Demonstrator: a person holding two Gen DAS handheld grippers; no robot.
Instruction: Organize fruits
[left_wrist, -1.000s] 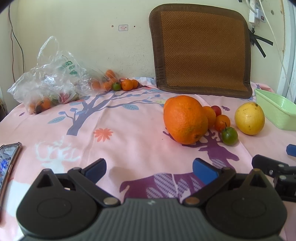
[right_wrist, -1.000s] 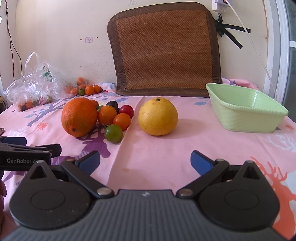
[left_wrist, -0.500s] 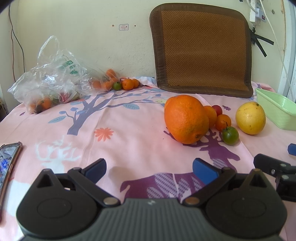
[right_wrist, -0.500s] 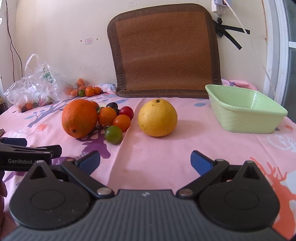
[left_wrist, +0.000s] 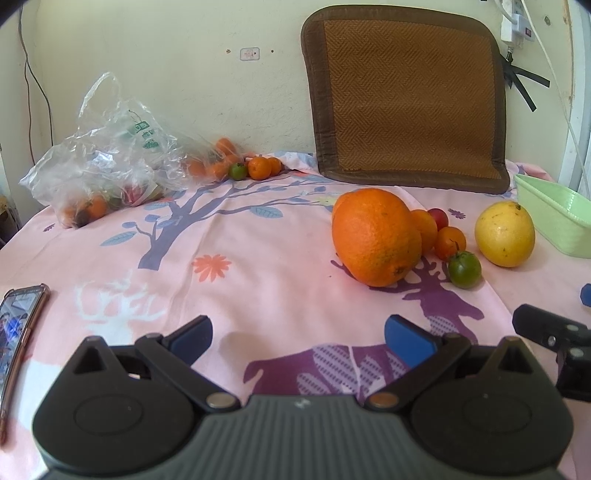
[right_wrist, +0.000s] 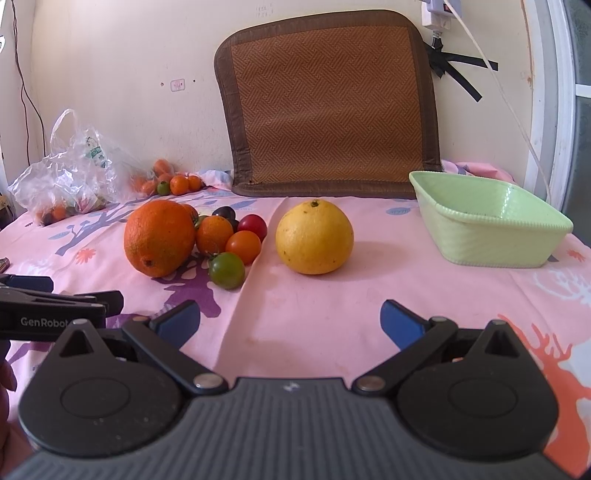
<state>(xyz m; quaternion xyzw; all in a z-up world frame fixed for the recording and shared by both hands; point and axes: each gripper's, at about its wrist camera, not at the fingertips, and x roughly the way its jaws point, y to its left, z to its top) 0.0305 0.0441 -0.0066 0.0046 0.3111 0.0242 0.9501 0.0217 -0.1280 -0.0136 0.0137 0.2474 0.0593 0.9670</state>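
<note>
Both the left gripper (left_wrist: 297, 336) and right gripper (right_wrist: 290, 319) hover spread wide, holding nothing. The big orange (right_wrist: 159, 238) touches small tomatoes (right_wrist: 226, 270), seemingly; the yellow fruit (right_wrist: 314, 236) sits apart.

left gripper (left_wrist: 298, 336): black ribbed body, blue pads, silver pivot screws
right gripper (right_wrist: 290, 319): same build
marking: white "genrobot" lettering on left gripper's side

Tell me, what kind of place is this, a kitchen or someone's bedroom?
Probably a room in someone's home, though which room I cannot tell. A printed pink cloth covers the surface, a woven mat leans on the wall, and a plastic bag of fruit and a phone lie about.
</note>
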